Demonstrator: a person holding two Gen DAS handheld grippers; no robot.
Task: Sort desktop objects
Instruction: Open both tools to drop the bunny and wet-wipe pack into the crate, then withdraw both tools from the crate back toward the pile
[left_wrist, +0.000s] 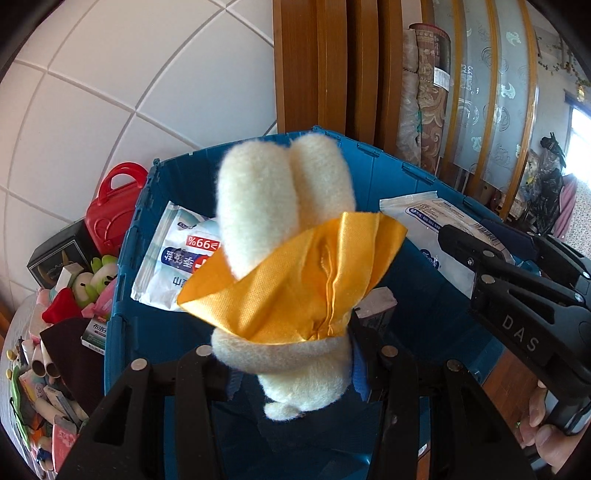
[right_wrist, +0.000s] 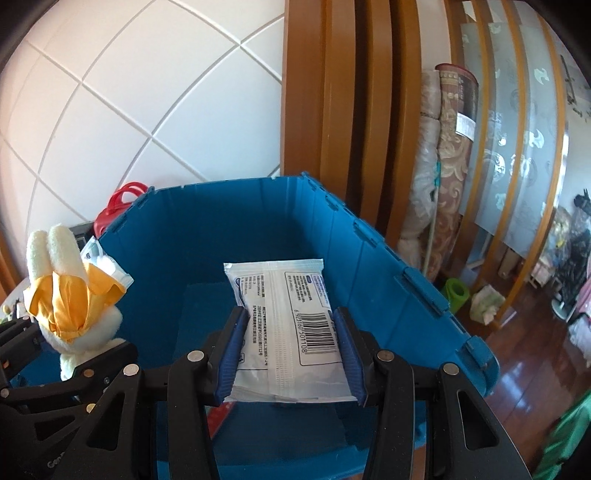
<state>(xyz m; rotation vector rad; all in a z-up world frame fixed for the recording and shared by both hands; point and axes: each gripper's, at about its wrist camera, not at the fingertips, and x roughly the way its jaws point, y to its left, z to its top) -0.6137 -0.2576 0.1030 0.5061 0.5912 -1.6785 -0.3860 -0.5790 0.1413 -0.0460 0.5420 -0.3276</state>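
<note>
Over the blue bin (right_wrist: 229, 258), I hold two items ready to drop. My left hand-held gripper (left_wrist: 291, 373) clamps a plush rabbit (left_wrist: 280, 206) in a yellow cape; my right hand-held gripper (right_wrist: 291, 354) pinches a white packet (right_wrist: 291, 317) by its long edges. Another packet (left_wrist: 177, 258) leans on the bin's far left wall. I judge release comes next: each needs to clear the rim, then open. The bin floor looks mostly bare. Clutter (left_wrist: 55, 350) crowds the left outside; wooden frames (right_wrist: 332, 110) stand just behind the bin.
</note>
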